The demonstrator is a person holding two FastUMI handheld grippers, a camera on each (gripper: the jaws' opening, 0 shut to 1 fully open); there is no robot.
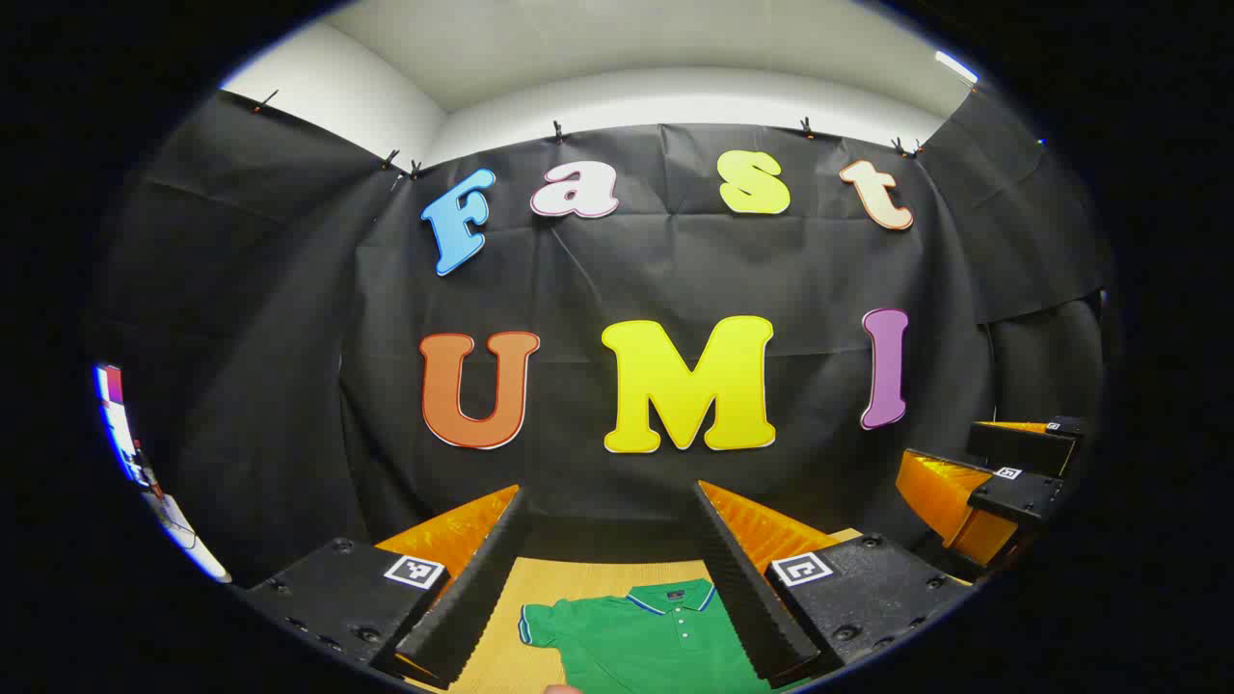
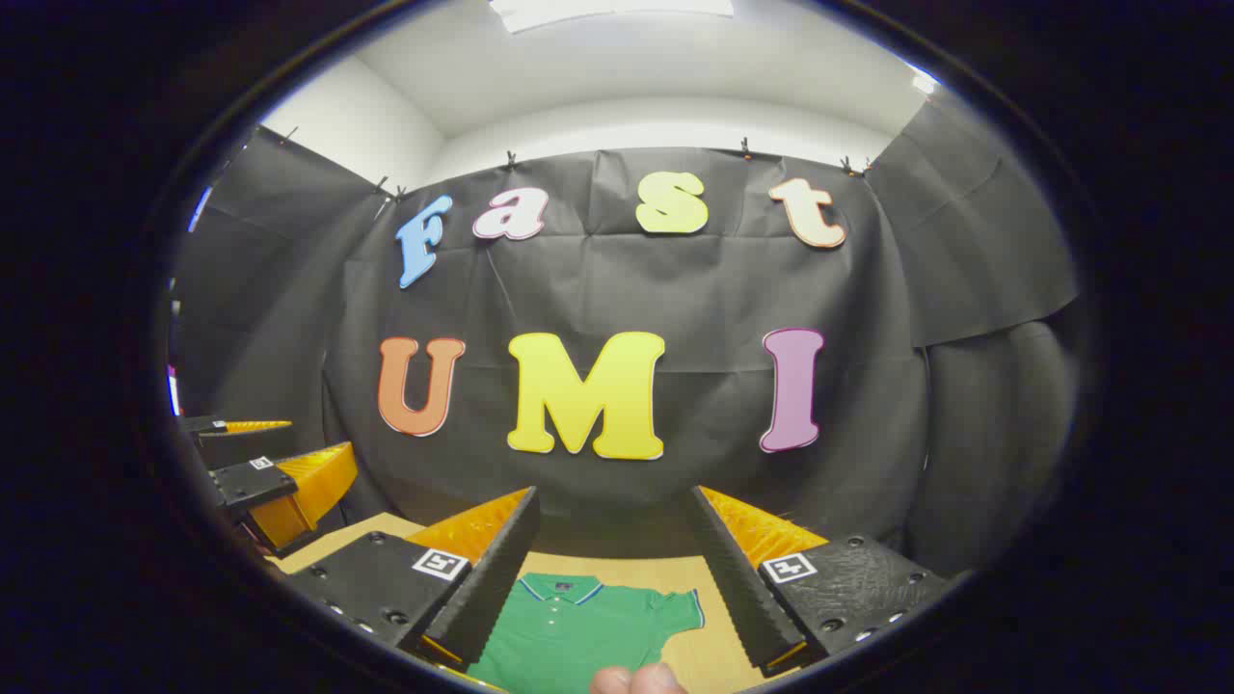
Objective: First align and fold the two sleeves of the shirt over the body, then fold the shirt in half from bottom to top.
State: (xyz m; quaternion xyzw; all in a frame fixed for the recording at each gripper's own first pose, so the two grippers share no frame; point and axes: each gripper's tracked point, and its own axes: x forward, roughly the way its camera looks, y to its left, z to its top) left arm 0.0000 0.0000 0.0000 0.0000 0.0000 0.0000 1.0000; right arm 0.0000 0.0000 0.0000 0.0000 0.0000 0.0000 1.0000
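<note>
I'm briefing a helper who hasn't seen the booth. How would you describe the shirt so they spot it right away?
Start at the black cloth wall, then drop to the light wooden table at its foot. The shirt lies flat there, collar toward the wall, sleeves spread: a green short-sleeved polo with striped trim on collar and cuffs and a buttoned placket, the one garment on the table.

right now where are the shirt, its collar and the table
shirt point(image 2: 569, 636), right gripper view, chest
collar point(image 1: 671, 595), left gripper view, front of the collar
table point(image 1: 540, 583), left gripper view, bare wood beyond the sleeve
</note>
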